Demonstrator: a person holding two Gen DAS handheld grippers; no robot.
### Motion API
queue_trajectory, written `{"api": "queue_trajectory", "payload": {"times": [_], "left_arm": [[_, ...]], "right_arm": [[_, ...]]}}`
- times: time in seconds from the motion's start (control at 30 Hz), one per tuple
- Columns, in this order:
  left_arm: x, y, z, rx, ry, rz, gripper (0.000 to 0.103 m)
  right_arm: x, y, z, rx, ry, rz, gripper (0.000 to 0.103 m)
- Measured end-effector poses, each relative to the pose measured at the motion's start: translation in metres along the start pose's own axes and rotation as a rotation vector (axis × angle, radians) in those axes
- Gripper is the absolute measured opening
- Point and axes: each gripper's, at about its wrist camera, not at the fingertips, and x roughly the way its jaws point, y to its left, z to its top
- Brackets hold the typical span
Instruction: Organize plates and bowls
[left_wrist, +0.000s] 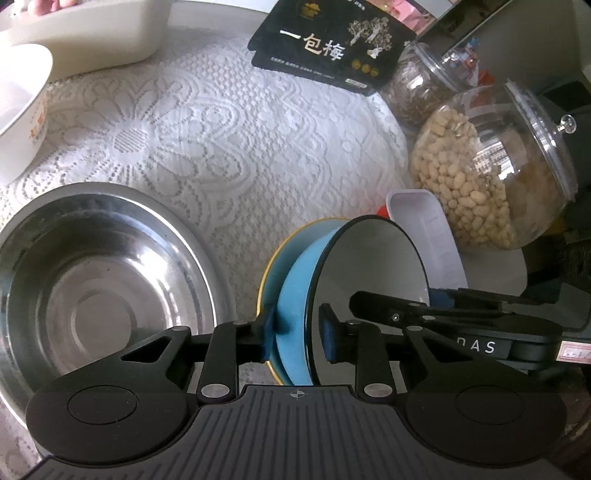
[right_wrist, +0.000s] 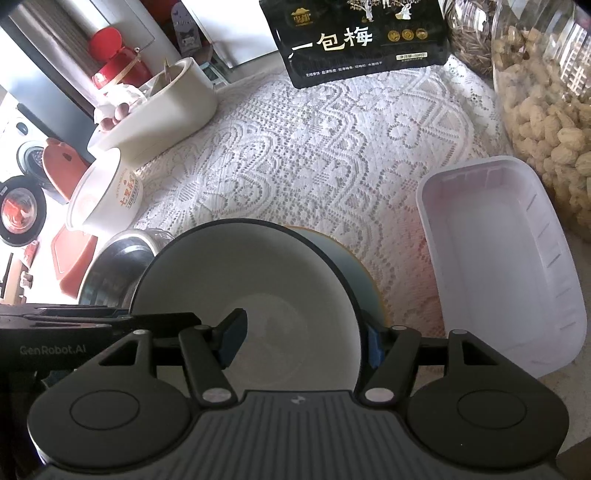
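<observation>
Both tools straddle the blue bowl (left_wrist: 295, 295) rim, grip uncertain; only the right view shows its inside.

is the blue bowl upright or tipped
Tipped: the blue bowl leans on its side, its white inside facing sideways, over a blue plate.

1. The right gripper (right_wrist: 301, 341) straddles the near-right wall of a blue bowl with a white inside and dark rim (right_wrist: 258, 280), one pad inside, one outside.
2. The bowl sits on a blue, yellow-edged plate (right_wrist: 364, 280).
3. An empty translucent plastic tub (right_wrist: 517, 258) lies just right.
4. A steel basin (right_wrist: 110, 273) sits left, on the white lace tablecloth (right_wrist: 295, 155).
</observation>
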Motion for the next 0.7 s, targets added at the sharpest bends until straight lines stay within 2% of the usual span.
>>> {"api": "queue_trajectory", "payload": {"times": [0.13,0.27,0.37,0.53,0.7], "left_arm": [[-0.003,-0.001,-0.001,0.016,-0.011,0.014,0.026],[-0.015,-0.004,-0.001,0.044,-0.053,0.024,0.025],[-0.027,-0.001,0.002,0.042,-0.079,-0.011,0.024],[-0.039,0.013,0.007,0.022,-0.121,-0.013,0.024],[-0.05,0.039,0.017,-0.038,-0.18,-0.022,0.024]], "right_arm": [[-0.003,0.002,-0.001,-0.012,-0.01,-0.01,0.065],[-0.012,0.012,-0.002,-0.068,-0.043,-0.066,0.066],[-0.02,0.02,0.001,-0.098,-0.072,-0.102,0.066],[-0.027,0.034,0.015,-0.117,-0.095,-0.13,0.068],[-0.026,0.068,0.039,-0.174,-0.102,-0.144,0.079]]}}
